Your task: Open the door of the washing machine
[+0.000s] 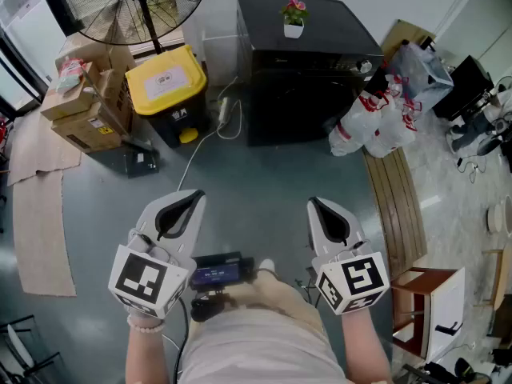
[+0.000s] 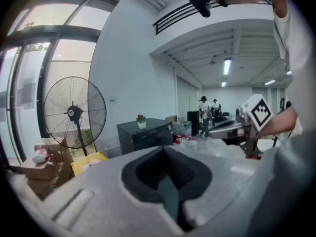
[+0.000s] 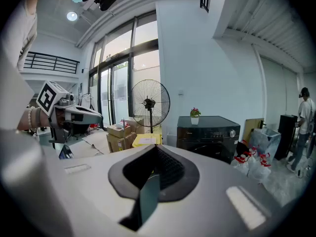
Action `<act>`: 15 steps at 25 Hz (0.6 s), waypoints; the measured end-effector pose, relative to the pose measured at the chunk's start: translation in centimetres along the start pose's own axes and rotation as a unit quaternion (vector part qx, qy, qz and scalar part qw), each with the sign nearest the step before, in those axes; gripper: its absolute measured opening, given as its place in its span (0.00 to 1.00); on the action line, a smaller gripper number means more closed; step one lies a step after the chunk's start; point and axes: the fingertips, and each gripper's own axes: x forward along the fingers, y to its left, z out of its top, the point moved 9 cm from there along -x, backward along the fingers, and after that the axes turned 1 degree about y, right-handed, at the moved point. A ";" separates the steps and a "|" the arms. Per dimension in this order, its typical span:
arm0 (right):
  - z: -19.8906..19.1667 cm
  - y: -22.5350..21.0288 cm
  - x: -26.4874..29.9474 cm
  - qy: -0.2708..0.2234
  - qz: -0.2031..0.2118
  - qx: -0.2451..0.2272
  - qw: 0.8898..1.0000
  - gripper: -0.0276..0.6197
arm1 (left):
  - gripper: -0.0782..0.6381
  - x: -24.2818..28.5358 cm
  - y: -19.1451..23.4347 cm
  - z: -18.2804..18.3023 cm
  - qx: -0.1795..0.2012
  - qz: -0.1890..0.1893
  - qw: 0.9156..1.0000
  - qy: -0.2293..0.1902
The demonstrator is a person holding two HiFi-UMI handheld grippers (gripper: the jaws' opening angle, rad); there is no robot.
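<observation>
Against the far wall, at the back edge of the grey floor (image 1: pixel 264 174), stands the black box-shaped washing machine (image 1: pixel 308 62), with a small white pot of pink flowers (image 1: pixel 294 18) on its lid. Its door is on the dark front face; neither the head view nor the right gripper view shows the handle clearly.

Left gripper (image 1: pixel 194 196): grey jaws pressed together, nothing between them. Right gripper (image 1: pixel 314 204): same, closed and empty. Both hang near the person's waist, well apart from the machine.

Step in hand, as I judge it: the approach.
- Walk up square to the front and get low enough to see the handle.
- Part the jaws of one gripper before reaching in.
- Pinch or hook the door's edge or handle, then pull along the hinge's arc, not straight back.

Watch for: white plastic bags with red handles (image 1: pixel 372 118) crowd the machine's right front corner, and a white cable (image 1: pixel 210 134) trails over the floor beside the yellow-lidded black bin (image 1: pixel 166 82).
</observation>
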 end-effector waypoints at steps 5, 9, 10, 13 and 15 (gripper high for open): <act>0.1 0.2 -0.1 -0.001 -0.001 0.001 1.000 0.05 | 0.10 -0.1 0.0 0.0 -0.001 -0.002 1.000 -0.003; 0.1 0.2 -0.1 -0.001 -0.003 0.000 1.000 0.05 | 0.10 0.0 0.0 0.0 0.000 -0.006 1.000 -0.002; 0.1 0.2 -0.1 0.000 -0.003 -0.001 1.000 0.05 | 0.10 0.1 0.0 0.1 0.001 -0.007 1.000 -0.002; 0.0 0.2 0.0 0.001 -0.008 0.000 1.000 0.05 | 0.10 0.2 0.1 0.1 0.003 -0.009 1.000 0.000; -0.1 0.0 0.0 0.000 -0.013 0.011 1.000 0.05 | 0.10 0.3 0.1 0.0 0.002 -0.008 1.000 0.000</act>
